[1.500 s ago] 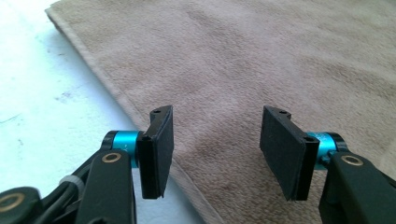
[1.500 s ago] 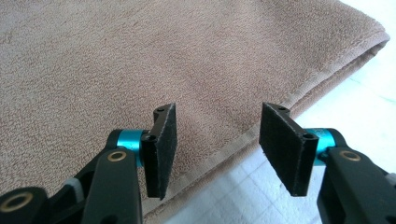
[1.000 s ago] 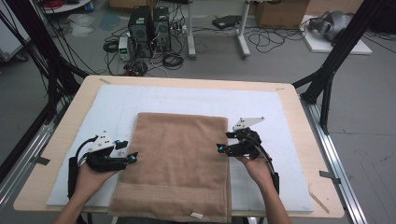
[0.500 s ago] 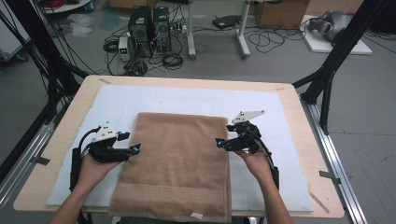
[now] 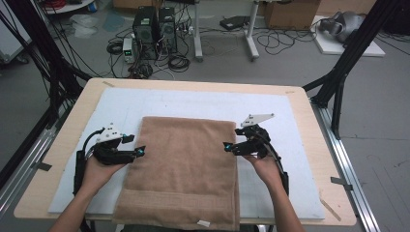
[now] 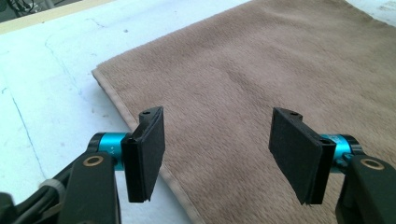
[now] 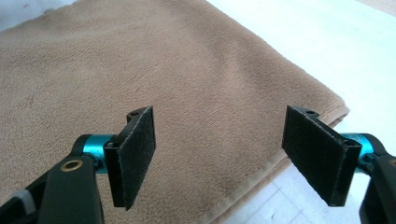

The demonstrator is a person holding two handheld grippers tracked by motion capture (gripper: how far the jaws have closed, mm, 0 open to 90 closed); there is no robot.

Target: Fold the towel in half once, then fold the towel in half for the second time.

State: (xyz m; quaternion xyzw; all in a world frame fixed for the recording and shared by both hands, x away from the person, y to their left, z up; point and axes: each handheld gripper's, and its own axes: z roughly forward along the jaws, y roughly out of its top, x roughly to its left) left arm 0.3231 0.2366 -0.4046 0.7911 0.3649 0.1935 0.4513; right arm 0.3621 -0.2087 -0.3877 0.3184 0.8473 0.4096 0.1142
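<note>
**Inspector:** Report the position of the work item.

**Assistant:** The brown towel (image 5: 183, 169) lies flat on the white mat (image 5: 290, 116) that covers the table (image 5: 63, 140). It appears already folded into a rectangle, long axis running away from the person, and its near edge reaches the front of the table. A small white tag (image 5: 203, 223) shows at that near hem.

**Inspector:** Left gripper?

**Assistant:** The left gripper (image 6: 217, 149) is released. In its own view the jaws stand well apart with nothing between the pads, and the towel's left hem runs beneath them. From above, it (image 5: 140, 151) sits right at the towel's left edge, pointing inward.

**Inspector:** Right gripper?

**Assistant:** The right gripper (image 7: 219, 156) is likewise released and empty. Its jaws have just been opening, and no cloth is between them. It straddles the towel's right hem, near the far right corner; from above, it (image 5: 226, 146) mirrors the left one.

**Inspector:** Why that arrangement?

**Assistant:** My judgement: the two grippers are set at opposite side edges, roughly level with each other, so each can pinch a hem and lift the cloth evenly for a further fold. Open jaws across the hems suit that. Neither has closed yet.

**Inspector:** Risks?

**Assistant:** Thick, doubled pile may slip, or a pinch may take one layer alone.
</note>
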